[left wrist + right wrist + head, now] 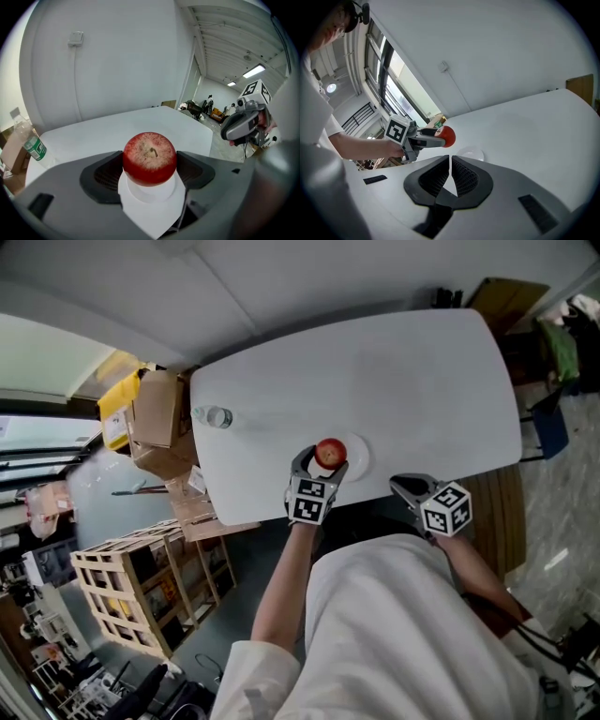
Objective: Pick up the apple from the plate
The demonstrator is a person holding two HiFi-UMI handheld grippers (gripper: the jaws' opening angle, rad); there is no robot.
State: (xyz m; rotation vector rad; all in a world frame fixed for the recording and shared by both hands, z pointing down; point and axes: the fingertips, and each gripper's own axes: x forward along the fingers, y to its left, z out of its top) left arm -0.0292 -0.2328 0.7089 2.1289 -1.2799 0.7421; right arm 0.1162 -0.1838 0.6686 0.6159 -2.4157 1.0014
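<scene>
A red apple (149,158) with a pale speckled top sits between the pads of my left gripper (149,172), which is shut on it. In the right gripper view the apple (447,135) hangs in the air, up and to the left of the small white plate (470,153). From the head view the apple (329,452) is near the table's front edge, held by the left gripper (322,463), with the plate (357,455) just to its right. My right gripper (409,487) is shut and empty at the table's front edge, to the right of the plate; its jaws (450,161) are pressed together.
A clear plastic bottle (217,416) with a green label stands at the left end of the white table (422,390). Cardboard boxes (155,423) and a wooden crate (131,582) stand on the floor to the left. A chair (548,423) is at the far right.
</scene>
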